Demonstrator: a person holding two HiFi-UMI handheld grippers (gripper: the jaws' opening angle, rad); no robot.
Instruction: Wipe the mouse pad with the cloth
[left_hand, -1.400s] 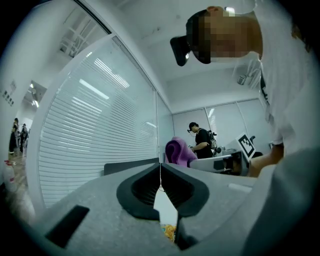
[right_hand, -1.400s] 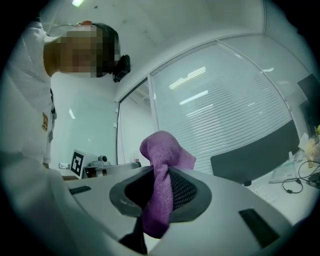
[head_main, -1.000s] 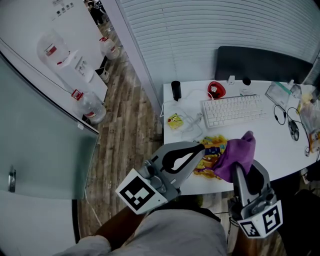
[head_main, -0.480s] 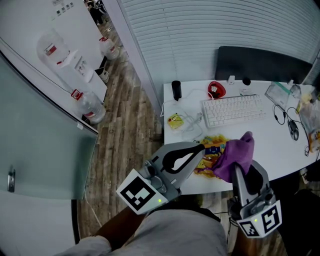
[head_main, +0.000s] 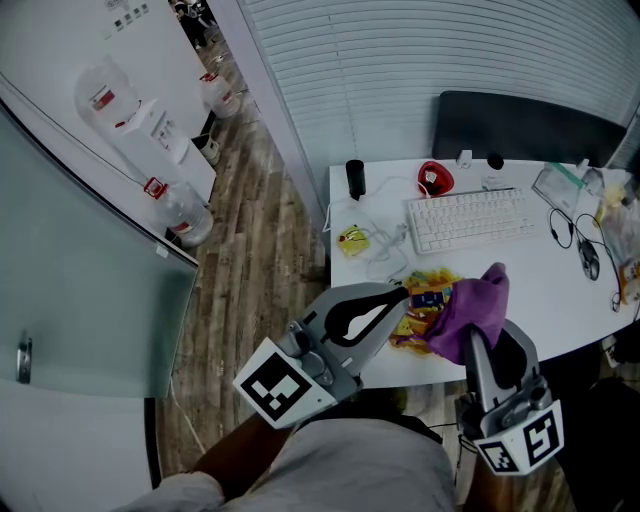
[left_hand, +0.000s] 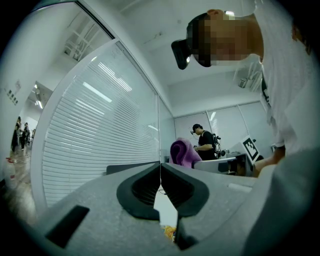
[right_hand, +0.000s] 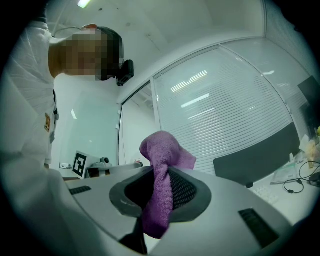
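The mouse pad (head_main: 422, 303), yellow with a colourful print, lies at the near edge of the white desk (head_main: 540, 290). A purple cloth (head_main: 476, 305) hangs bunched over the pad's right part, and my right gripper (head_main: 478, 338) is shut on it from below. In the right gripper view the cloth (right_hand: 161, 170) stands up between the jaws of that gripper (right_hand: 159, 186). My left gripper (head_main: 402, 293) is shut and holds nothing, its tip over the pad's left edge. The left gripper view shows the jaws of my left gripper (left_hand: 160, 172) pressed together, with the cloth (left_hand: 181, 152) beyond them.
A white keyboard (head_main: 468, 220) lies behind the pad, with a red object (head_main: 432, 180), a black cylinder (head_main: 354, 180) and a small yellow item (head_main: 350, 242) near it. Cables (head_main: 578, 245) trail at the right. A dark chair back (head_main: 525, 130) stands behind the desk. Water bottles (head_main: 185, 215) sit on the wooden floor at the left.
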